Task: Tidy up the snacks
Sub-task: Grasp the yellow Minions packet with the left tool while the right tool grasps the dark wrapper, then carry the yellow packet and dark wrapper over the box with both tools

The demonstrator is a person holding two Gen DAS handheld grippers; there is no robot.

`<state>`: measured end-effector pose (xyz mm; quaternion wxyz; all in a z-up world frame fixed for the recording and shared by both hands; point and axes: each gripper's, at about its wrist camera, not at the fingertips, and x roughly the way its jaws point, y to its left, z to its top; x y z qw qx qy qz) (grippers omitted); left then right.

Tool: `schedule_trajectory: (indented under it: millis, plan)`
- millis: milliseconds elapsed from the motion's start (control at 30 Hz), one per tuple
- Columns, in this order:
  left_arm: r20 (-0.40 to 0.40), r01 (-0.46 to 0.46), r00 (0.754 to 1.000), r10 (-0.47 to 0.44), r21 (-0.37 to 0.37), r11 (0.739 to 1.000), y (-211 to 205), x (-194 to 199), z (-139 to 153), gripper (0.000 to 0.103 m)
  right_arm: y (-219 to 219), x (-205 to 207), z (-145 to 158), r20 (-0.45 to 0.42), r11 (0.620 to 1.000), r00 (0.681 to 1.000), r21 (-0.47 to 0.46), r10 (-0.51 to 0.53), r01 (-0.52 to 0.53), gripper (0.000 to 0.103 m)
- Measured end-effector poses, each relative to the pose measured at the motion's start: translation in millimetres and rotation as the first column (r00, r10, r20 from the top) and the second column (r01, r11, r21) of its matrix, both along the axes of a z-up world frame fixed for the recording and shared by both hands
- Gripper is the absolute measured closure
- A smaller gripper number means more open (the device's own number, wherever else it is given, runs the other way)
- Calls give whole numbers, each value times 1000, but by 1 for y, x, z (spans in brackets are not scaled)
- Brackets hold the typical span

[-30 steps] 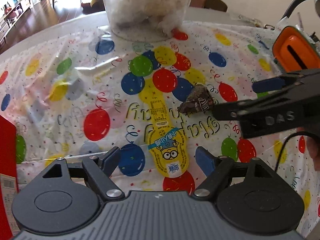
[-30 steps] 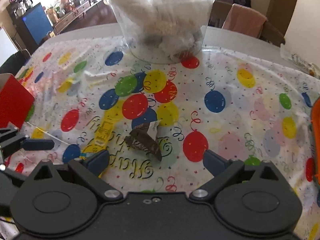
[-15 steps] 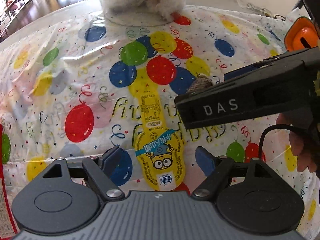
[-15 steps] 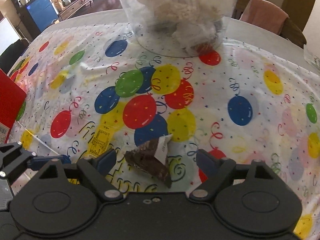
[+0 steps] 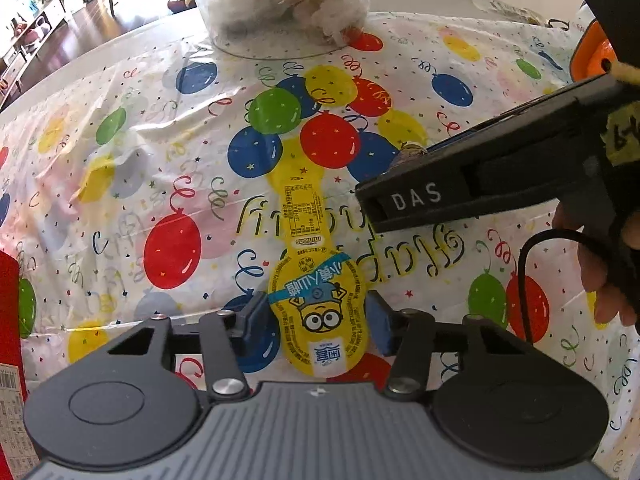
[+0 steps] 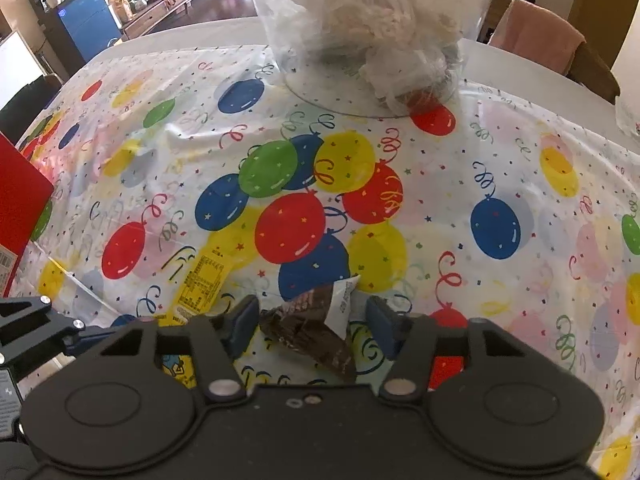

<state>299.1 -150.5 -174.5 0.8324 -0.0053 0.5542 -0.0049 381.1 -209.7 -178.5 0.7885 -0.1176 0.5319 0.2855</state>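
A yellow Minions snack packet (image 5: pixel 316 308) lies flat on the balloon tablecloth (image 5: pixel 160 160). My left gripper (image 5: pixel 316 320) points down over it. Its jaws are closing and the blue pads (image 5: pixel 258 316) meet the packet's two long edges. A crumpled brown chocolate packet (image 6: pixel 308 328) with a white corner lies between the pads of my right gripper (image 6: pixel 312 324). These jaws are closing too; the left pad is at the packet and a sliver of cloth still shows by the right pad (image 6: pixel 380 328). In the left wrist view the right gripper's black finger hides most of the brown packet (image 5: pixel 408 150).
A clear plastic tub (image 6: pixel 372 20) of wrapped snacks stands at the back of the table. A red box (image 6: pixel 20 208) sits at the left edge, an orange object (image 5: pixel 588 56) at the far right. A hand (image 5: pixel 600 272) holds the right gripper.
Both grippers have sunk closer to the cloth and their jaws have narrowed around the packets. The right gripper slid in over the brown packet, covering it in the left wrist view.
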Motion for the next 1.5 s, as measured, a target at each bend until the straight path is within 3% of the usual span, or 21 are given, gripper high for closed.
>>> schedule_trajectory:
  millis: [333, 733, 1133, 1500]
  plan:
    - [-6, -33, 999, 33, -20, 999, 14, -8, 3, 52, -4, -10, 5, 32, 1000, 999, 17, -23, 22, 70]
    - [30, -41, 999, 42, -29, 999, 39, -34, 26, 52, -10, -47, 29, 41, 998, 999, 47, -35, 33, 72]
    - [84, -53, 995, 58, -59, 997, 78, -70, 68, 52, -4, -98, 81, 78, 995, 997, 101, -24, 16, 72]
    - [116, -76, 989, 89, -109, 991, 130, -109, 116, 52, 27, -141, 132, 123, 985, 992, 170, -5, -16, 72]
